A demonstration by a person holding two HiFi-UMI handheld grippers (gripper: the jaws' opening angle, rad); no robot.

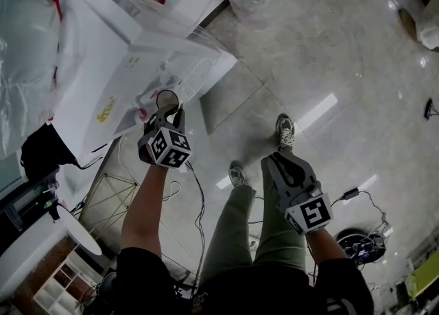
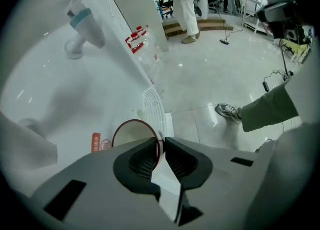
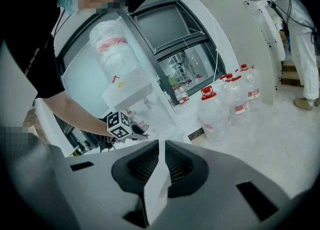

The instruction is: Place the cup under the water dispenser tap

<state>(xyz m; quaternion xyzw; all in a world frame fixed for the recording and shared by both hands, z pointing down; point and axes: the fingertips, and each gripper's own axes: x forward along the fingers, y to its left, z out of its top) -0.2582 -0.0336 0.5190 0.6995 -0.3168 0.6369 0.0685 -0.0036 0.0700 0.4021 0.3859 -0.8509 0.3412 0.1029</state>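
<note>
While the left gripper clamps the red-rimmed cup by its wall near the water dispenser's drip grille, apart from the blue-capped tap, the right gripper sits closed on nothing, well right.

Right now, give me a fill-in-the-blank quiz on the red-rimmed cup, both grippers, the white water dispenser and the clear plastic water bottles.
The left gripper pinches the round red-rimmed cup by its ___. The right gripper is shut on ___. The tap on the white water dispenser has a ___ lever. The clear plastic water bottles wear ___ caps.
Missing words: rim; nothing; blue; red.
</note>
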